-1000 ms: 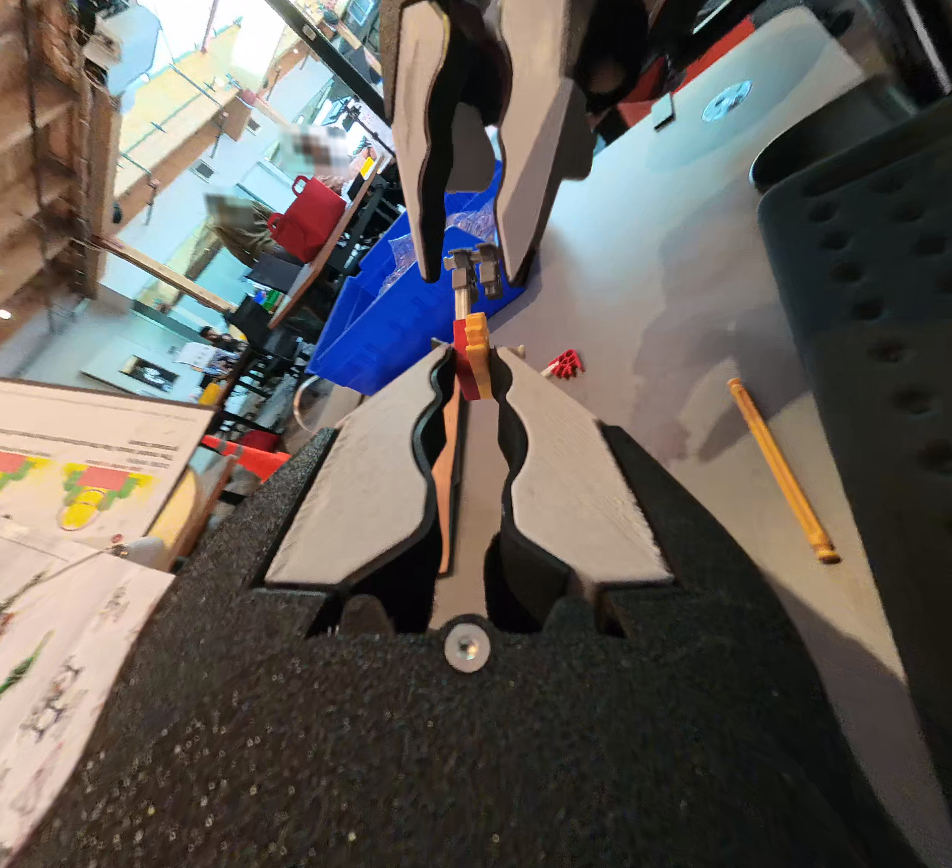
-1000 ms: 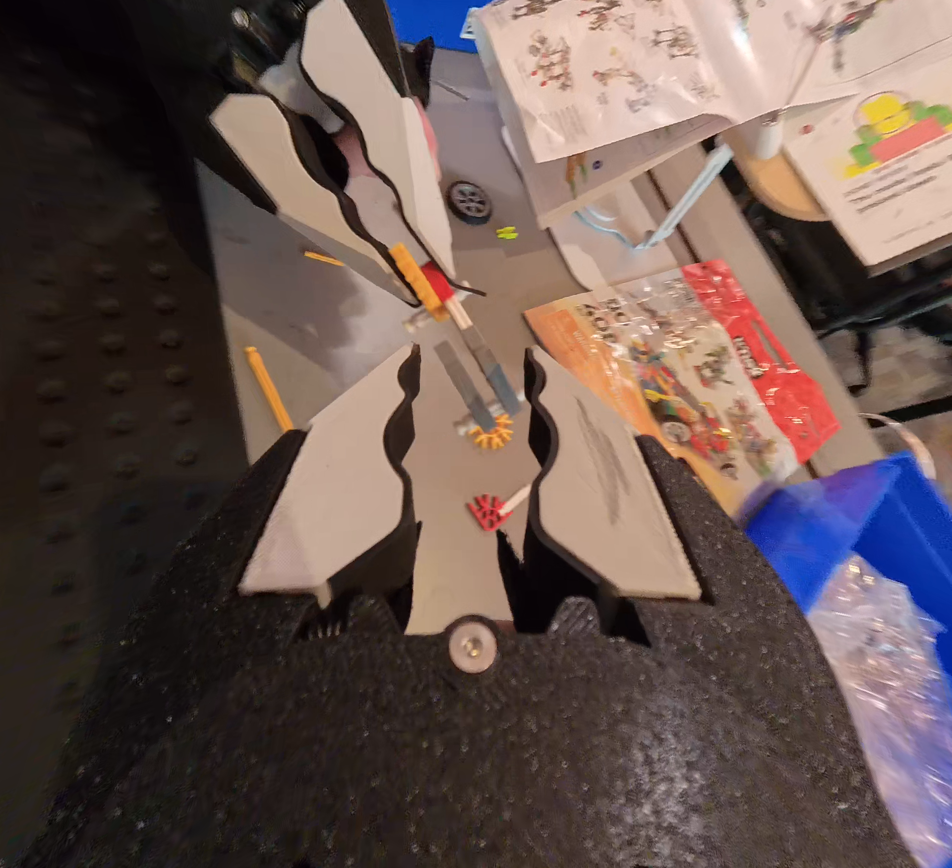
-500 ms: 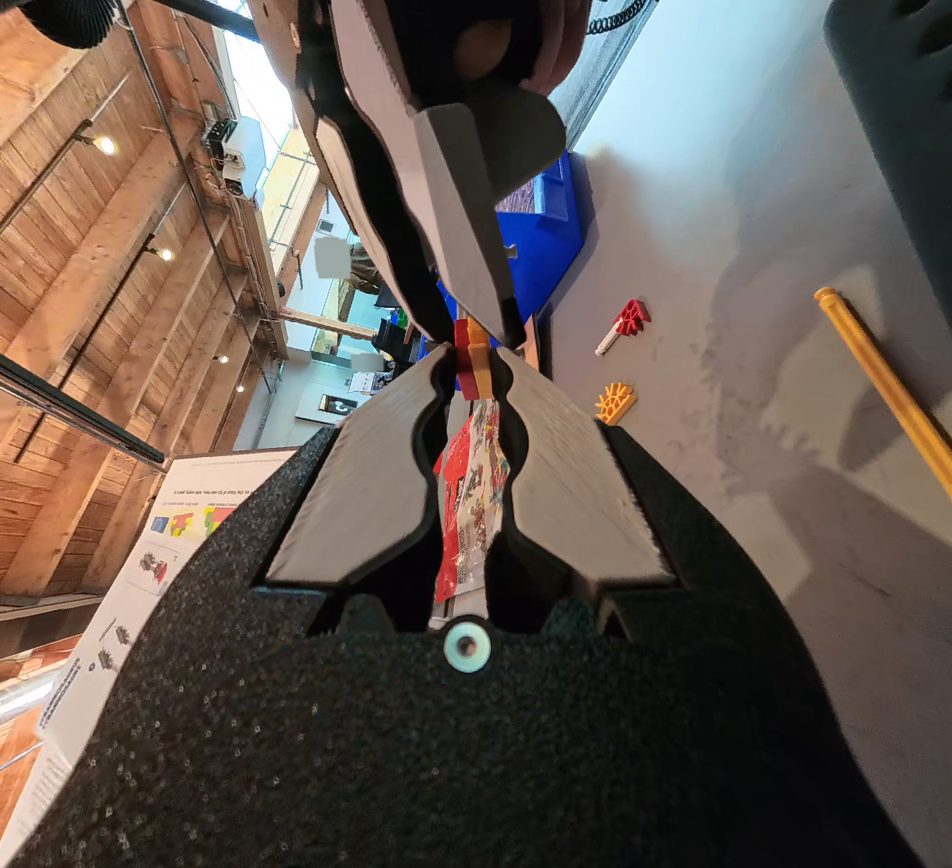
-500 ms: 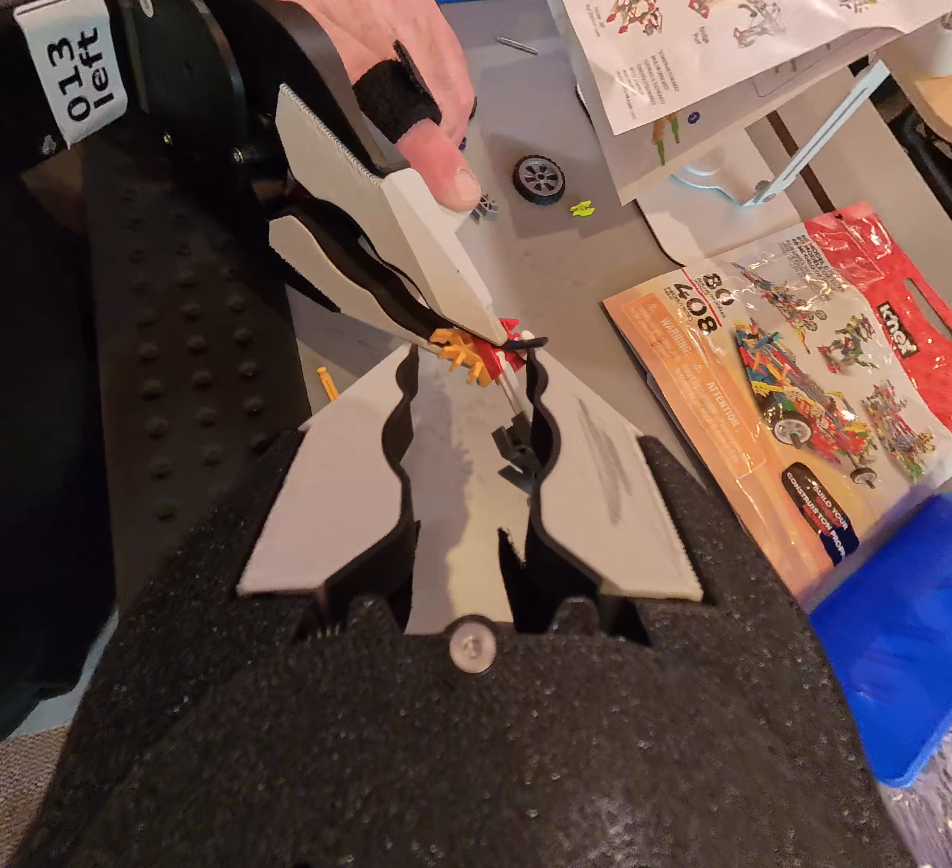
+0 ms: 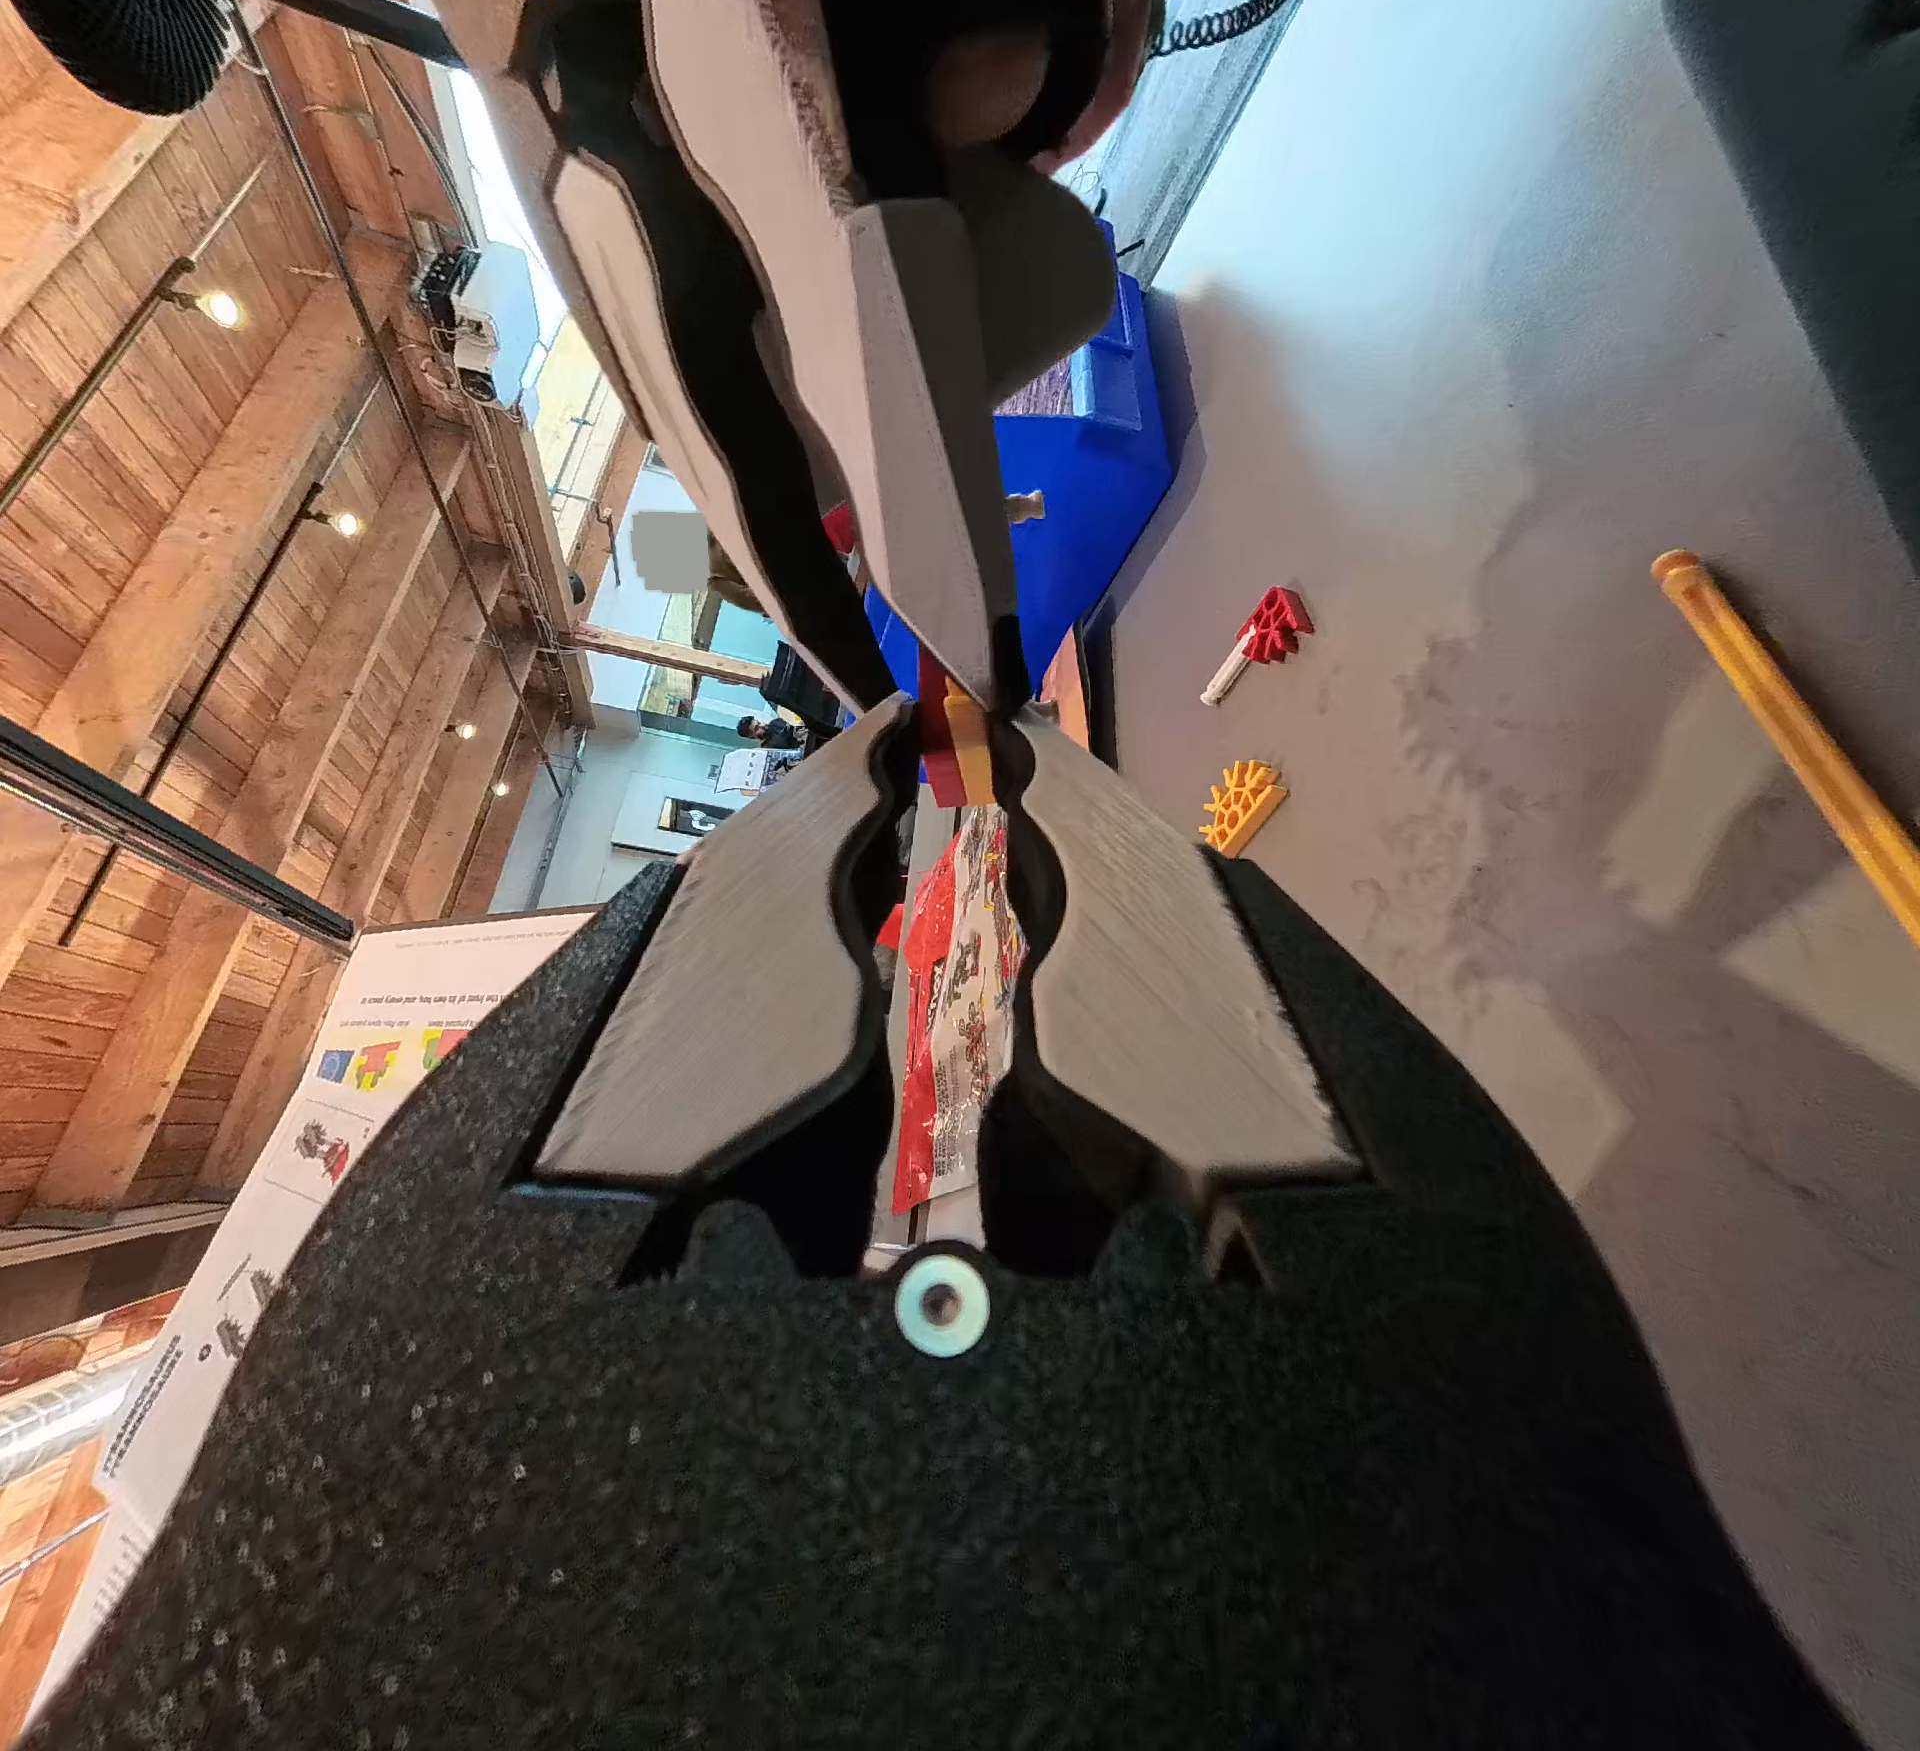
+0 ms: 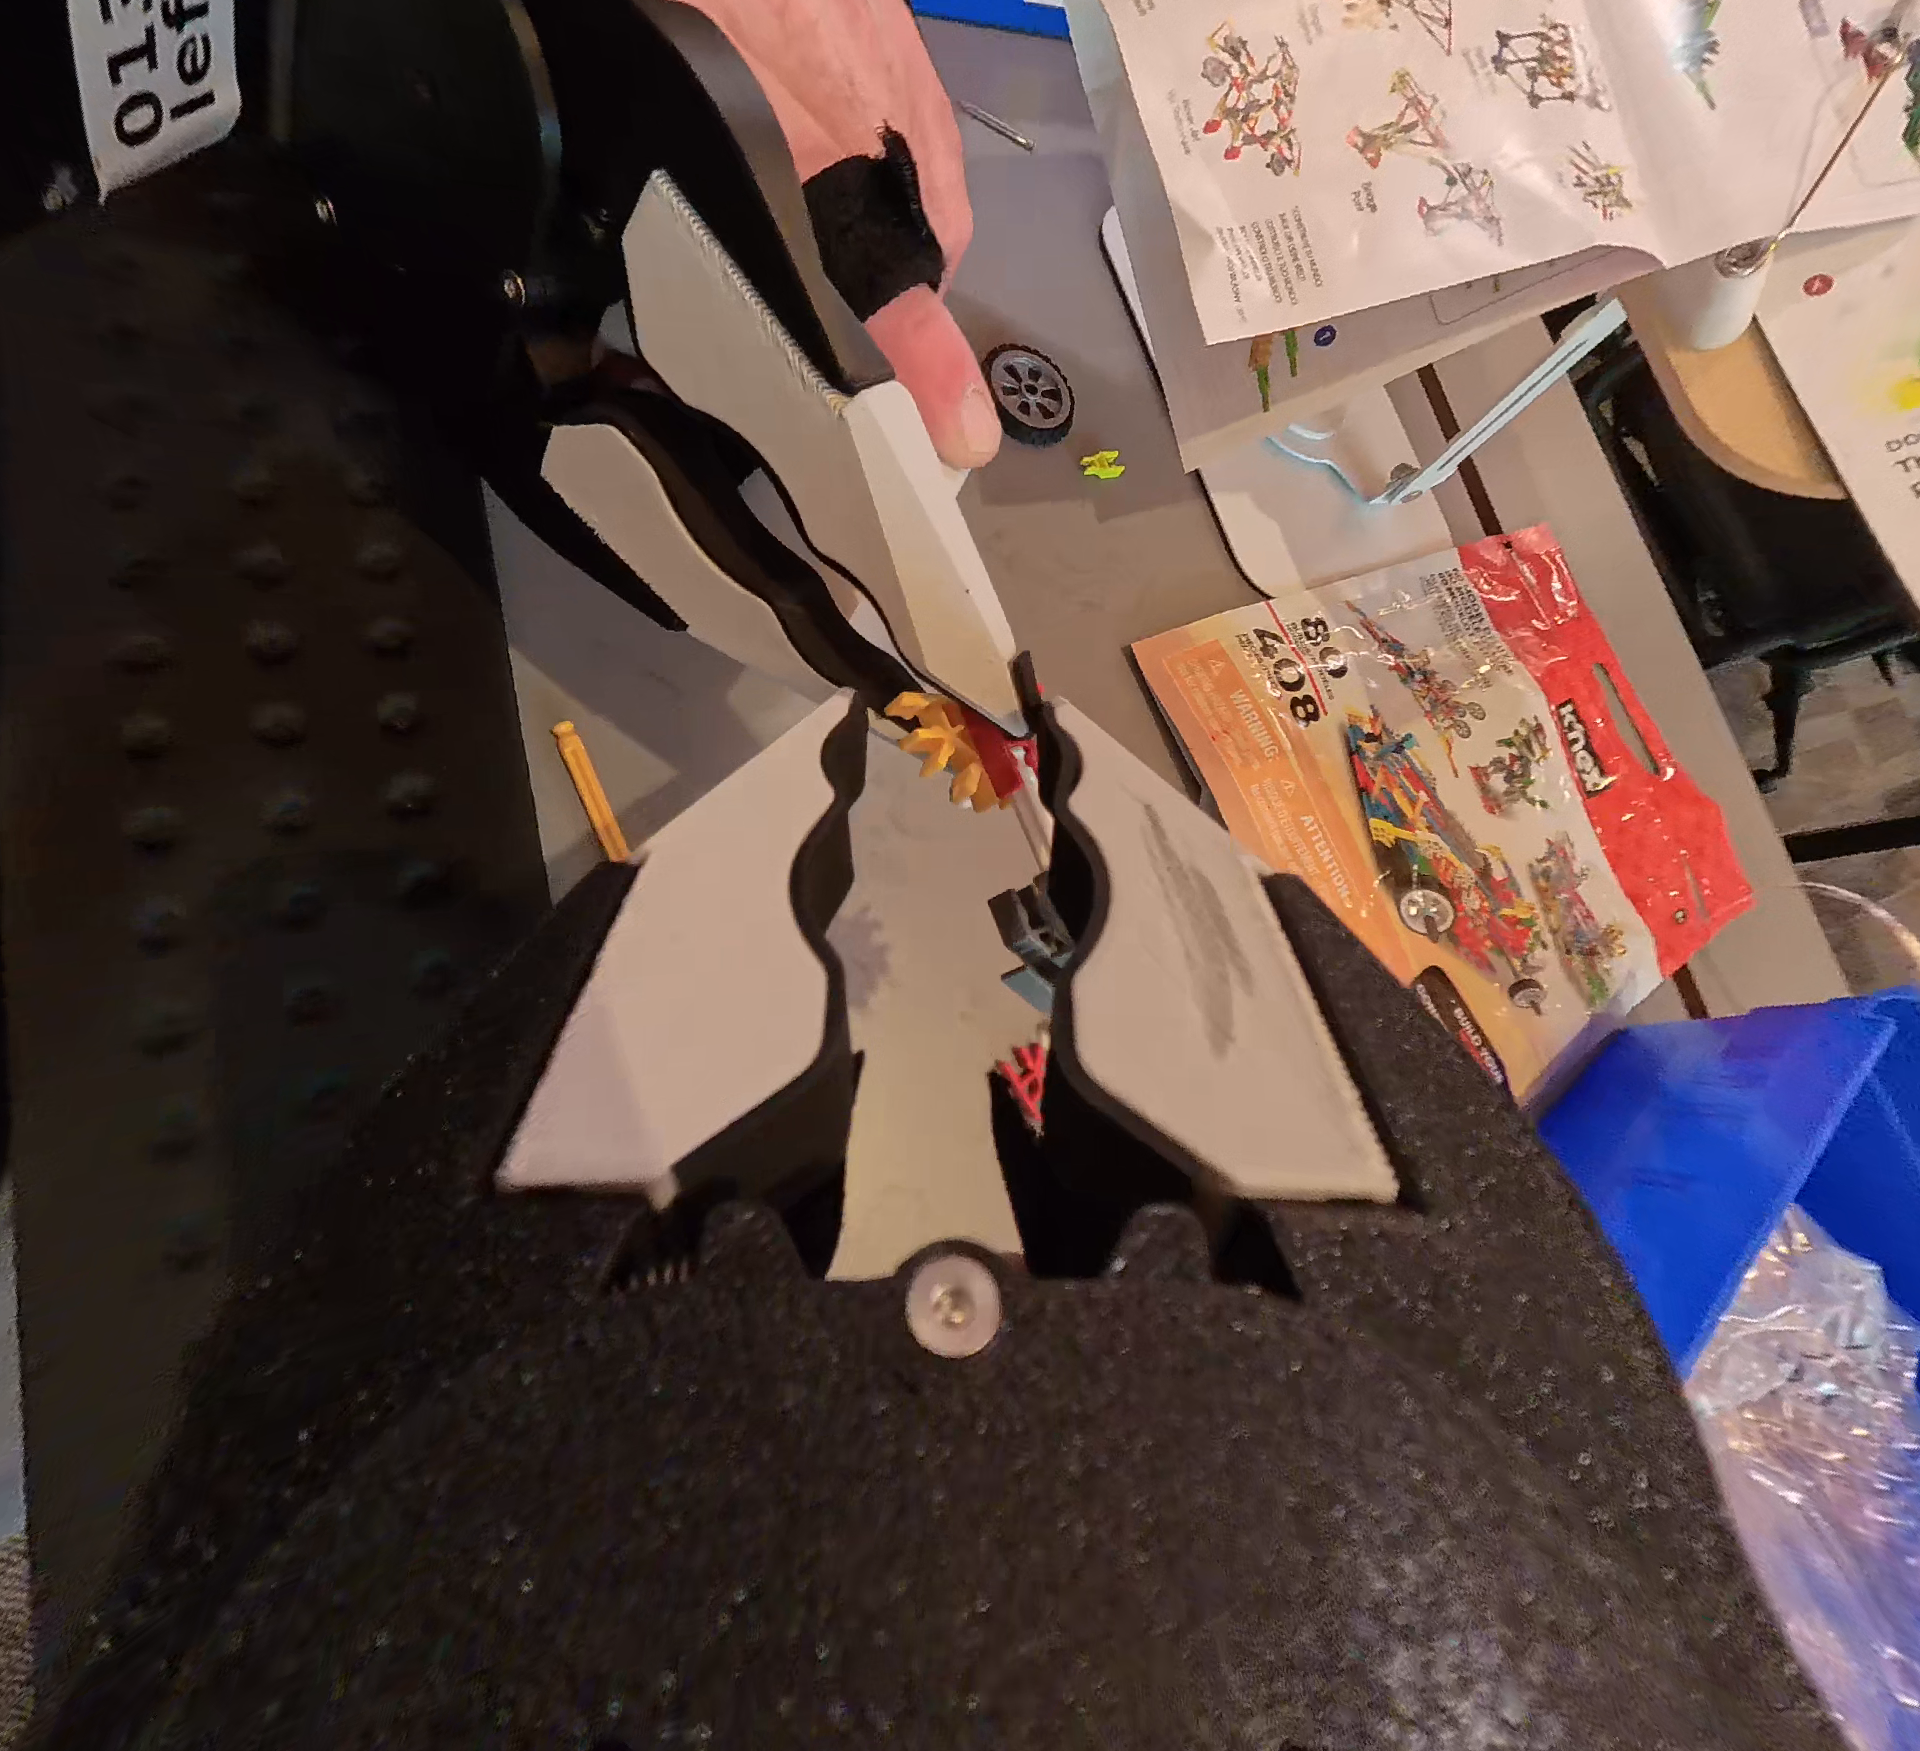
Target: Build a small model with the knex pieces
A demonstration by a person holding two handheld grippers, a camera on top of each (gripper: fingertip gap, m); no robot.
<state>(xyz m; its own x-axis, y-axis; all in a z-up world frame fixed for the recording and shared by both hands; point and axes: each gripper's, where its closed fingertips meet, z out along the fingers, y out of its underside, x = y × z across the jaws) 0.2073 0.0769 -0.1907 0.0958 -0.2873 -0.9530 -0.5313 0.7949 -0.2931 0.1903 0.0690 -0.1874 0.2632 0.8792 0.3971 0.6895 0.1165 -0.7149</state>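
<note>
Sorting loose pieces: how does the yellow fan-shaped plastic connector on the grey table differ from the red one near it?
The yellow fan-shaped plastic connector is bare; the red fan-shaped plastic connector has a short white rod plugged into it. One is yellow, the other red. Both lie loose on the grey table.

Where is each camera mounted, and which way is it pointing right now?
Left wrist view: on the left gripper, rolled sideways, facing the right gripper's fingers, table and wooden ceiling.
Right wrist view: on the right gripper, looking down at the table; a hand shows.
Shared: the red-and-yellow toy piece, toy bag.
</note>
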